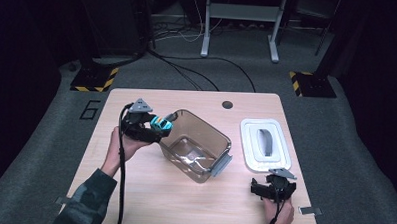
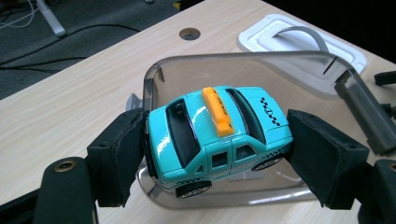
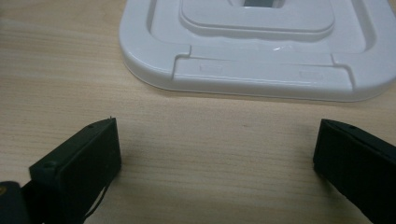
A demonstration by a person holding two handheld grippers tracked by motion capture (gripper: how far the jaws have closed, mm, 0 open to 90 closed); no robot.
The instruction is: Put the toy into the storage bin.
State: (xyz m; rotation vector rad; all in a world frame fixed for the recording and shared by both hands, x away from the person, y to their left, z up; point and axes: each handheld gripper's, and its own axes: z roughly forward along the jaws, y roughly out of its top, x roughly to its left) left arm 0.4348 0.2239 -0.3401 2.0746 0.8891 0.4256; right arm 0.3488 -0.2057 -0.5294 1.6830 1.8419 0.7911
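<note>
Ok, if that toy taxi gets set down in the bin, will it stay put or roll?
The taxi probably rolls: its wheels look free. Its glossy, rigid body may slip between the left claw pads, which pinch it end to end. The bin floor looks smooth, so expect some drift.

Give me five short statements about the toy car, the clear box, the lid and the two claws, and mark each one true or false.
1. The left claw is shut on the turquoise toy car. True.
2. The toy car lies on the bottom of the clear box. False: it is held at the box's rim.
3. The white lid sits on the box. False: it lies on the table beside it.
4. The right claw is open, nothing between its jaws. True.
5. The car's roof sign is orange. True.
</note>
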